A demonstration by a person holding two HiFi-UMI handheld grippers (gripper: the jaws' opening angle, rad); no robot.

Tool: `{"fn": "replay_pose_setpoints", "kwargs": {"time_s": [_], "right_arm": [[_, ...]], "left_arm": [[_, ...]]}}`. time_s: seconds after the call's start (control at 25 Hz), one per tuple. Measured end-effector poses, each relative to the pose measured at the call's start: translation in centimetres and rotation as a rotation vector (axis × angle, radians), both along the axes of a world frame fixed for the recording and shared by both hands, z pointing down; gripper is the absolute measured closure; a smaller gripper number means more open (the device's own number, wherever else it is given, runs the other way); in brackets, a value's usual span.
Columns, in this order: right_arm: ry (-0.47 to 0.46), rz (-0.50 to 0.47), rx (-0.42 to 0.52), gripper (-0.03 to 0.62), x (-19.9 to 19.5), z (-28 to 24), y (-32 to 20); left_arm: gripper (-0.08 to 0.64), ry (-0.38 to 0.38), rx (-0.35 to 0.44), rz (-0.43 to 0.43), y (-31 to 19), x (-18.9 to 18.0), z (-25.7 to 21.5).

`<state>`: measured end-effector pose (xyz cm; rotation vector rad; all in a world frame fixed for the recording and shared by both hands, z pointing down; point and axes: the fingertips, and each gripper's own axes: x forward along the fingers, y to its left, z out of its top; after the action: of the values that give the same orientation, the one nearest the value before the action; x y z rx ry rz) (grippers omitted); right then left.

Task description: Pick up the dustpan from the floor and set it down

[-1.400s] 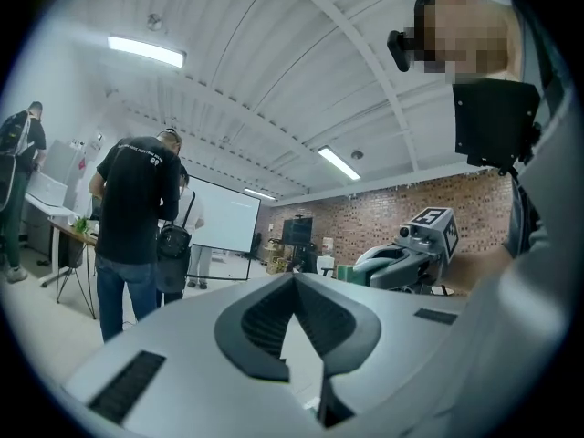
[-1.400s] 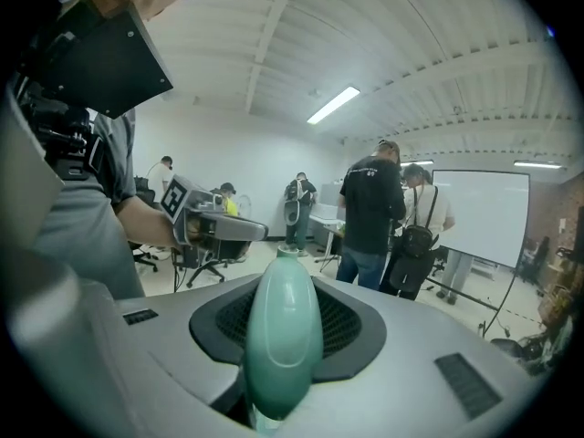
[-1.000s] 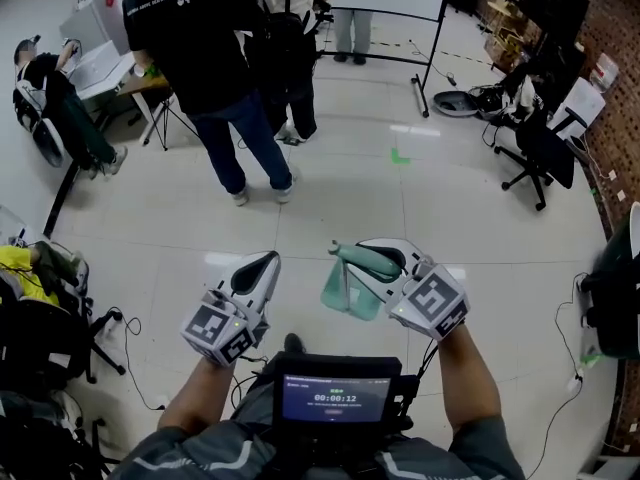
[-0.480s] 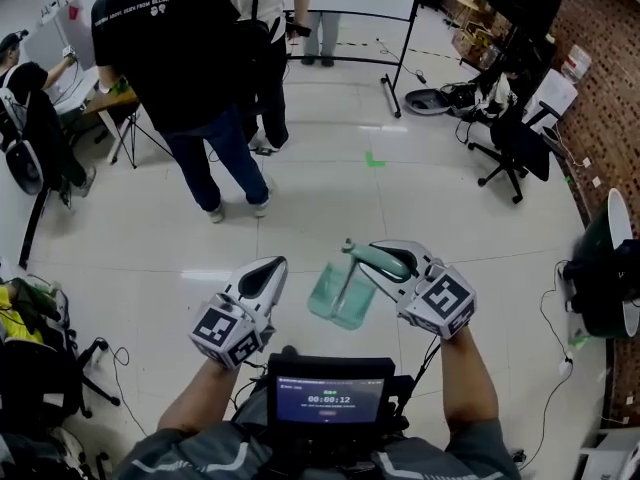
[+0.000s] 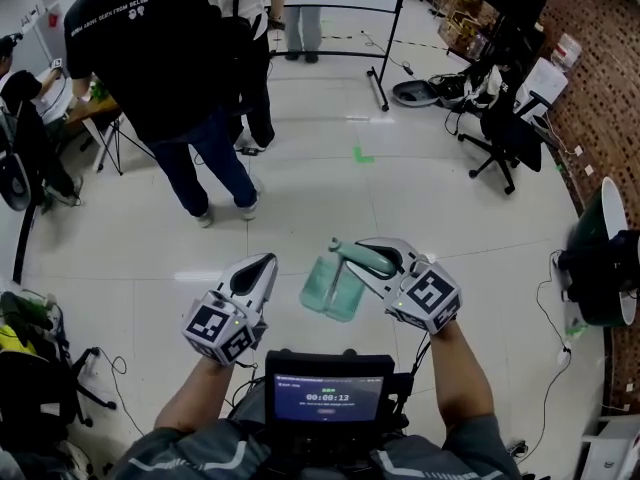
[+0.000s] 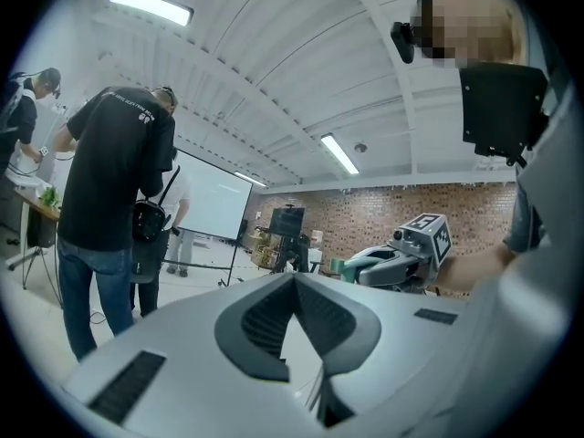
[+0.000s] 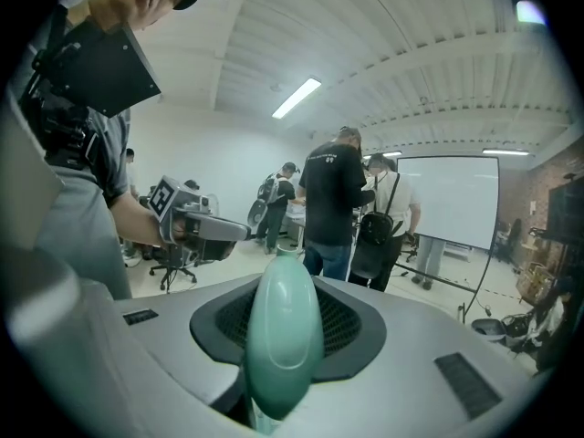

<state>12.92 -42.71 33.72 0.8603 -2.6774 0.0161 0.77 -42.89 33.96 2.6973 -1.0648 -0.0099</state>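
Our right gripper [image 5: 362,259] pinches the green dustpan [image 5: 328,288] by its handle, mid-frame above the pale tiled floor [image 5: 430,198]. Our left gripper [image 5: 267,261] is closed and empty. A brick wall [image 5: 600,88] runs along the right.

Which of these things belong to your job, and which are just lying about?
In the job: dustpan, held by the right gripper; left gripper, empty.
Just there: office chair, whiteboard stand, green floor mark.
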Motion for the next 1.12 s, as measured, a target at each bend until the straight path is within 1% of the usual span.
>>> {"fn": "replay_pose_setpoints", "kwargs": {"time_s": [0.16, 0.32, 0.56, 0.8, 0.96, 1.12], "right_arm": [[0.005, -0.032, 0.001, 0.449, 1.6, 1.2, -0.8], [0.008, -0.042, -0.006, 0.449, 3.0, 3.1, -2.7], [0.021, -0.062, -0.046, 0.449, 5.4, 10.2, -6.1], [0.013, -0.055, -0.076, 0.451, 5.4, 20.3, -11.3], [0.016, -0.054, -0.111, 0.451, 6.1, 28.8, -13.1], [0.055, -0.06, -0.126, 0.453, 6.2, 36.5, -15.4]], "left_arm": [[0.527, -0.025, -0.015, -0.02, -0.6, 1.9, 2.0], [0.528, -0.035, -0.039, -0.048, -2.5, 3.3, 4.0], [0.528, -0.056, -0.086, -0.056, -6.3, 6.5, 10.5], [0.528, -0.062, -0.119, -0.06, -12.0, 6.8, 20.1], [0.528, -0.085, -0.163, -0.067, -13.7, 7.6, 28.8], [0.528, -0.08, -0.231, -0.058, -15.6, 8.0, 37.0]]}}
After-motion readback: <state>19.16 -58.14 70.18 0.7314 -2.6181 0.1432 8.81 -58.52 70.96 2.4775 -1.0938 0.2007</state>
